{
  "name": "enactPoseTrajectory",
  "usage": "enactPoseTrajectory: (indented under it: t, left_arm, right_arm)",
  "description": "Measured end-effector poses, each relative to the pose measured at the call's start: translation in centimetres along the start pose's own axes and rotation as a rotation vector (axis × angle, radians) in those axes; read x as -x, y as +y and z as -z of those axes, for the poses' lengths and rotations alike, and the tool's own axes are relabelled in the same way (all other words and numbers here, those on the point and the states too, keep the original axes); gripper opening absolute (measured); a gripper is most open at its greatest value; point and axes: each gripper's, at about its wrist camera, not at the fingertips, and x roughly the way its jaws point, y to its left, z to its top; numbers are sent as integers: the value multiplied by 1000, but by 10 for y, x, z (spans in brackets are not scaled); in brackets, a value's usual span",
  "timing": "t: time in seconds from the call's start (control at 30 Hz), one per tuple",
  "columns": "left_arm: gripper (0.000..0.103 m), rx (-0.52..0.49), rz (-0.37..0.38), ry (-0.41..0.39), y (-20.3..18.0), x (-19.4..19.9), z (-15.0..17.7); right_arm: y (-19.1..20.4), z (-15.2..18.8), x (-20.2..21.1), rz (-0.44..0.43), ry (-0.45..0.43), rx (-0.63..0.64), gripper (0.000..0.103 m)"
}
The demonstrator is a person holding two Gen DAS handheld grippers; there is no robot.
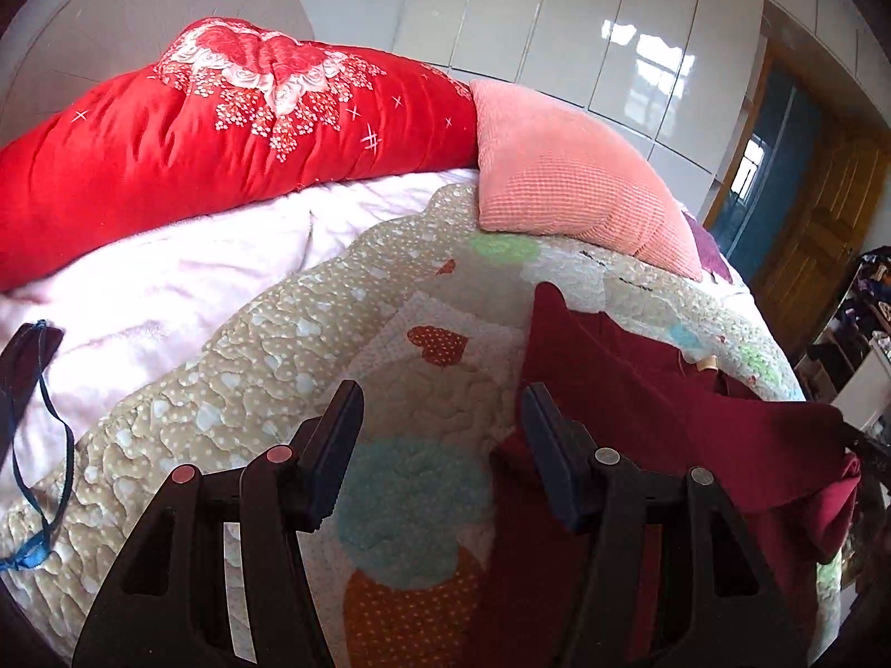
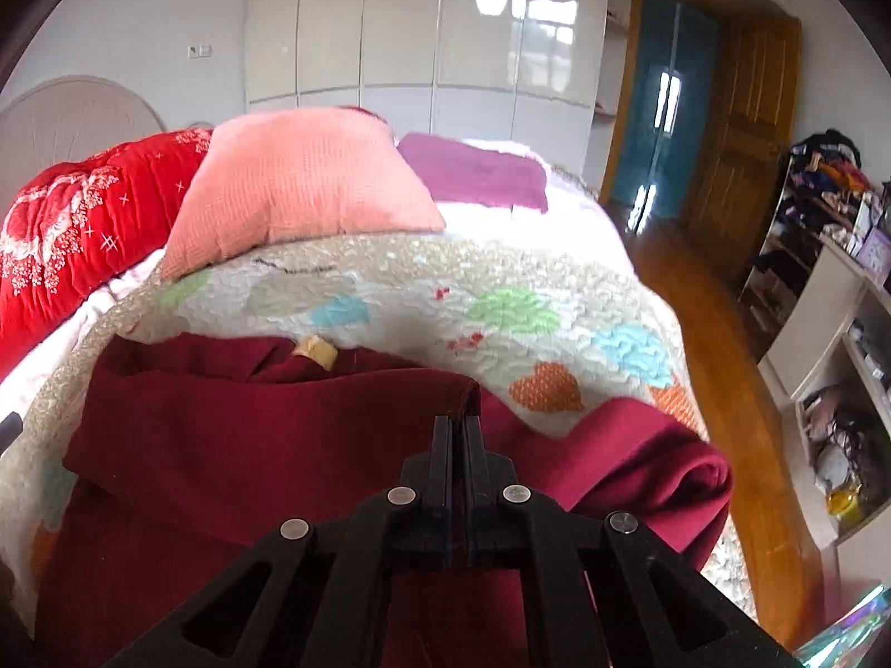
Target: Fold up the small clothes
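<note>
- My right gripper, nearest the right wrist lens, has its jaws pressed together on a fold edge of the dark red garment; I read the cloth as pinched, though the layer between the pads is too thin to see clearly.
- My left gripper stands about half spread and holds nothing; between its fingers I see only the patchwork quilt, with the garment just beside the right-hand finger.
- The dark red garment lies on the quilt near the bed's close edge; a loose rolled portion bulges toward the side where the wooden floor shows.
- Orientation, as I judge it: the small tan label at the far edge marks the neckline, so the garment points away from me toward the pink pillow; its long axis runs near to far.
- Risk one: the pinch sits at the very edge, so a quick pull may let the cloth slip out and the fold collapse.
- Risk two: with the left gripper not anchoring anything, dragging may shift the whole garment instead of folding it.
- Risk three: the rolled portion may slide off the bed toward the floor.
- Beyond lie the red floral duvet and the white wardrobe doors.
</note>
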Motion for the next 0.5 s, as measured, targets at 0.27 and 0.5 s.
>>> enactPoseTrajectory:
  t: [0.27, 0.5]
  left_arm:
    - [59, -72, 34, 48, -18, -11, 9]
    - [59, -60, -138, 83, 3, -18, 5]
  right_arm:
    - [-1, 4, 10, -106, -10, -54, 47]
    - [115, -16, 19, -612, 35, 115, 49]
